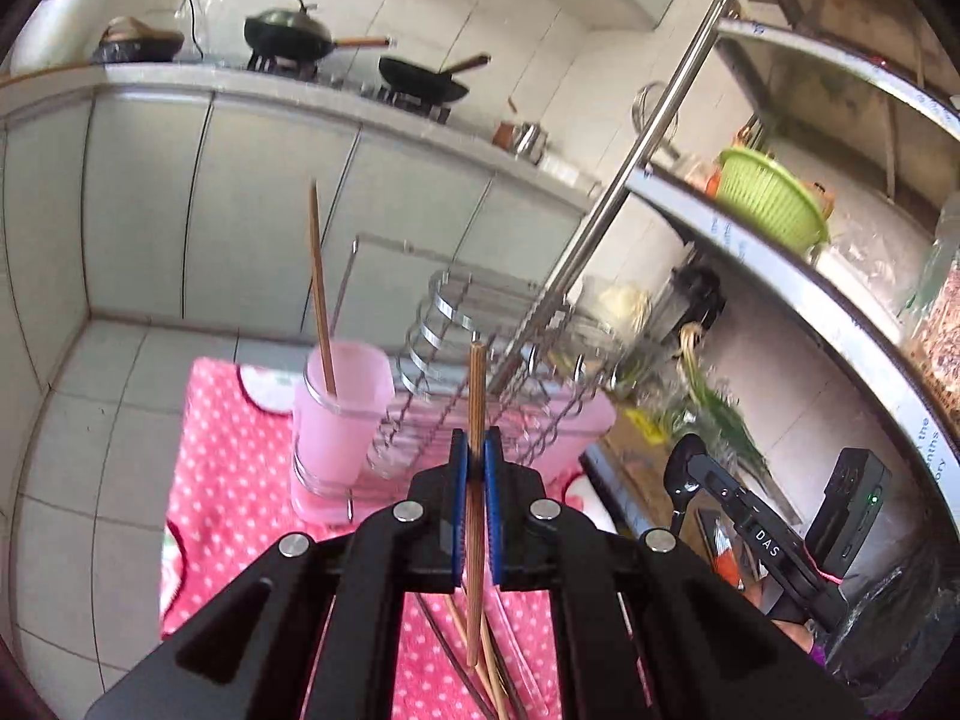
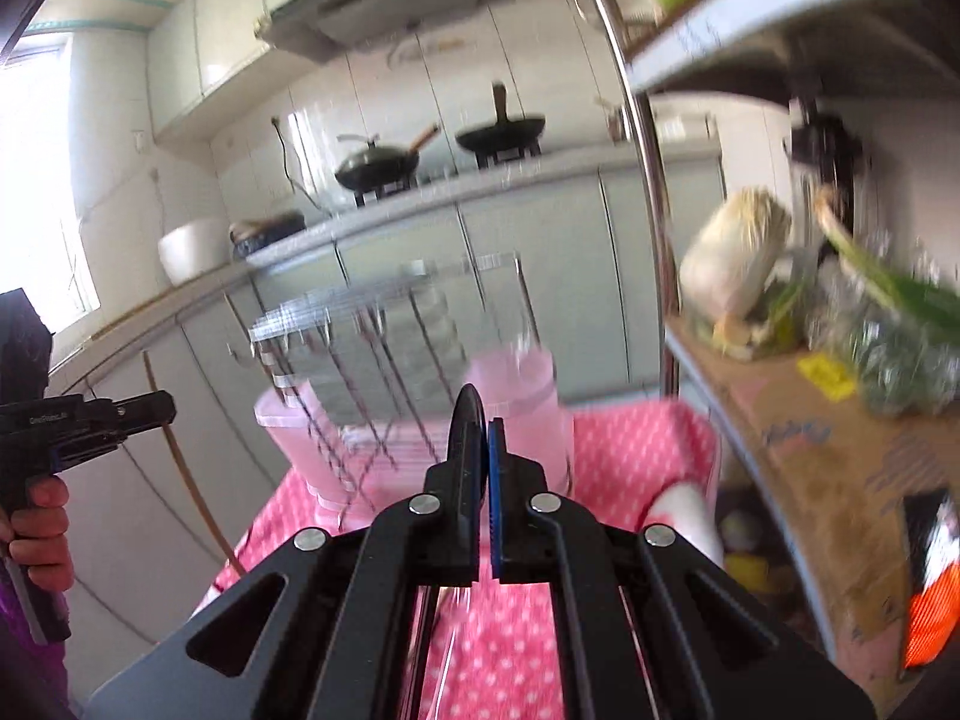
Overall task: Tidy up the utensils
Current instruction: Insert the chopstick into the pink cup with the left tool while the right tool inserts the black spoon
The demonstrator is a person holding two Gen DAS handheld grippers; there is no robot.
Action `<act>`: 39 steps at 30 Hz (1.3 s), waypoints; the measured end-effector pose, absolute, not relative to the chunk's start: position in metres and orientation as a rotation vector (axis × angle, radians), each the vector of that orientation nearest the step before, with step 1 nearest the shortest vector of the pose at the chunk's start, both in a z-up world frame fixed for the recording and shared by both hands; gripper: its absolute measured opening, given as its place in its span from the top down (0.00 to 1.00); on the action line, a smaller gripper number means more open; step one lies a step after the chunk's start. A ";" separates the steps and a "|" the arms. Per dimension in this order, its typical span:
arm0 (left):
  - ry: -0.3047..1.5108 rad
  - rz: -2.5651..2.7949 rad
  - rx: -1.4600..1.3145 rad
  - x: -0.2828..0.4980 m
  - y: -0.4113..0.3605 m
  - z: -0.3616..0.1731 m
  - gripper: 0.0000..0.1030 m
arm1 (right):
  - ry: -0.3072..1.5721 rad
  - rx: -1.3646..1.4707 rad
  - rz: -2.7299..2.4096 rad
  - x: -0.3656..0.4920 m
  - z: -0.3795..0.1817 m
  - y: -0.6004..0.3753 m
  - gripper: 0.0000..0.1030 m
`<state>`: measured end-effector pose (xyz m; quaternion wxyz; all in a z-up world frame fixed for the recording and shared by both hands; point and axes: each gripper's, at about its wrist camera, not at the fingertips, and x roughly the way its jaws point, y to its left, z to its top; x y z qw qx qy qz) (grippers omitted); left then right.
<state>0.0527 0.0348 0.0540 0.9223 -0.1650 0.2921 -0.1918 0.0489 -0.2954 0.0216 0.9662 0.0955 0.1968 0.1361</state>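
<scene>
My left gripper is shut on a wooden chopstick that stands upright between its blue pads. It hangs above the pink dotted cloth. Ahead on the left a pink cup holds another chopstick, beside a wire dish rack. My right gripper is shut on a thin black utensil, seen edge-on, in front of a second pink cup. The right wrist view shows the left gripper at the left, in a hand.
A steel pole and metal shelves rise on the right, with a green colander, greens and a cardboard box. Behind, a counter carries two woks on a stove.
</scene>
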 end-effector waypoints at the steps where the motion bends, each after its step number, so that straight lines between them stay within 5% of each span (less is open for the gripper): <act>1: 0.581 -0.388 -0.333 0.050 0.037 0.062 0.96 | 0.380 0.187 0.272 0.050 0.029 -0.295 0.98; 12: 0.422 -0.284 -0.318 0.056 0.067 0.144 0.96 | 0.070 0.110 0.171 0.078 0.115 -0.296 0.98; 21: 0.343 -0.213 -0.308 0.096 0.082 0.183 0.95 | -0.041 0.090 0.075 0.131 0.133 -0.300 0.98; 39: 0.422 -0.141 -0.220 0.154 0.069 0.126 0.95 | 0.077 0.087 0.079 0.183 0.073 -0.290 0.98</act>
